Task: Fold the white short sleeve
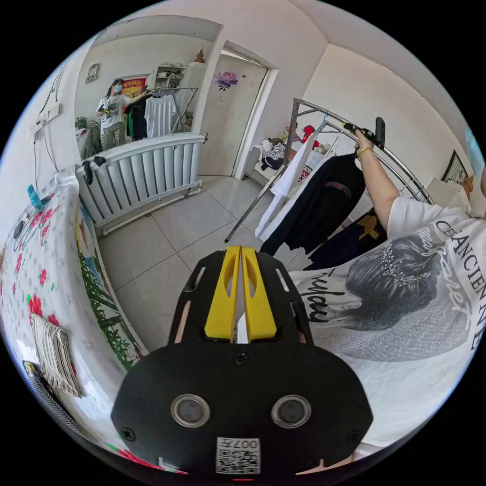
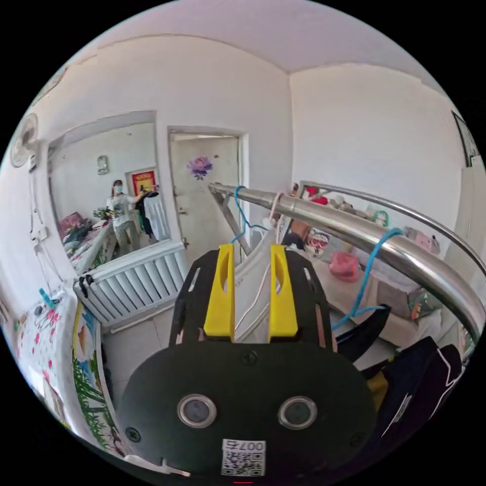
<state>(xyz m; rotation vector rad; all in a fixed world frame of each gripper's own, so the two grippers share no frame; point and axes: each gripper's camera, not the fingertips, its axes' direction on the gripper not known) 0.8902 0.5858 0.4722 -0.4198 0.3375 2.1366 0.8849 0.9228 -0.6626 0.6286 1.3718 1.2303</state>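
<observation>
right claw (image 2: 251, 291) stands apart around the white shirt (image 2: 251, 283) hanging from the rail (image 2: 354, 230); close on the shoulder, then lift its hanger free. left claw (image 1: 240, 293) is together, empty

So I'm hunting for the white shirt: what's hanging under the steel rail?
Under the steel rail hang a white garment on a blue hanger, between the right gripper's open jaws, and dark clothes. Its sleeves are hidden behind the gripper.
</observation>
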